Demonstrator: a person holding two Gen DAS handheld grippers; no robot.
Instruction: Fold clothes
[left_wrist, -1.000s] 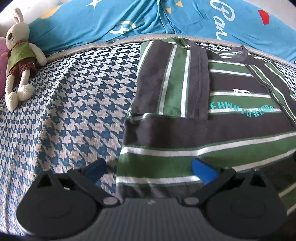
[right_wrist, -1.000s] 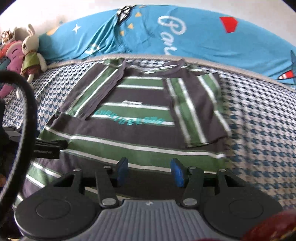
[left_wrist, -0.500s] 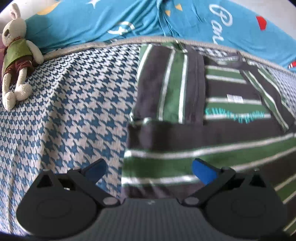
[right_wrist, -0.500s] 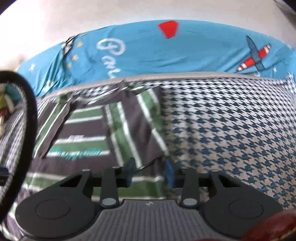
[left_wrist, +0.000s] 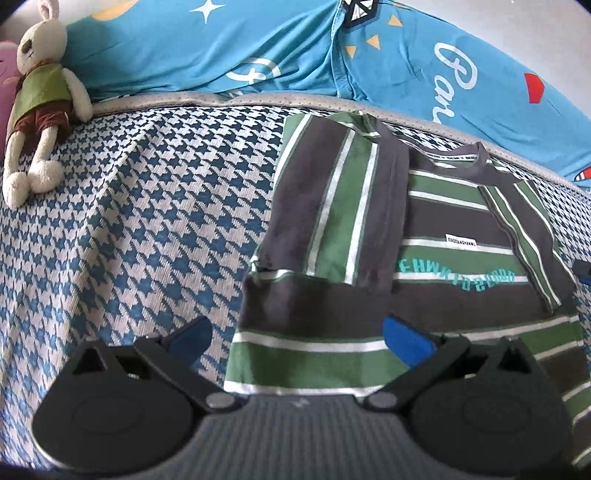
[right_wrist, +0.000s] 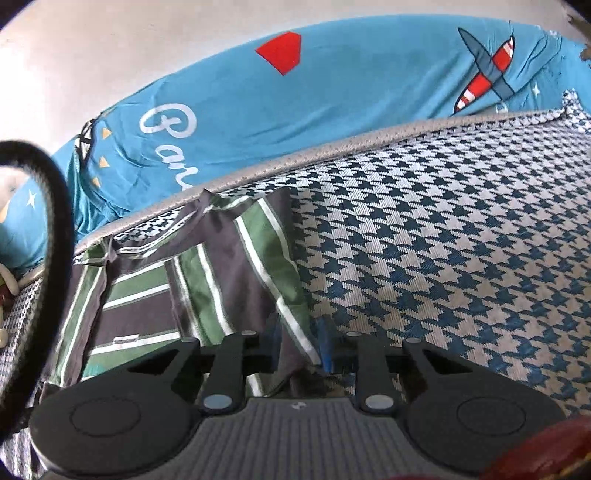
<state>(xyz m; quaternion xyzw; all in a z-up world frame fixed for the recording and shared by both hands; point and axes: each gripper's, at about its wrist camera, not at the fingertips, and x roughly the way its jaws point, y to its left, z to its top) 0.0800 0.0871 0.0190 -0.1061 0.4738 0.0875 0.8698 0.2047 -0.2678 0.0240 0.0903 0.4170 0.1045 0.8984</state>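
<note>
The right tool (right_wrist: 297, 349) is closing narrow on the right edge of the striped T-shirt (right_wrist: 207, 291), with a fold of green, grey and white fabric between its blue pads (right_wrist: 327, 347); whether the pads already press the cloth I cannot tell for sure, though they look to touch it. The left tool (left_wrist: 295, 338) stands wide, its pads either side of the shirt's lower left corner and gripping nothing. The shirt (left_wrist: 388, 258) lies flat on the houndstooth bed cover (left_wrist: 147, 221), both sleeves folded inward over the chest. Behind it runs a blue printed quilt (left_wrist: 258, 48); a stuffed rabbit (left_wrist: 38, 99) lies at the far left edge of the bed
</note>
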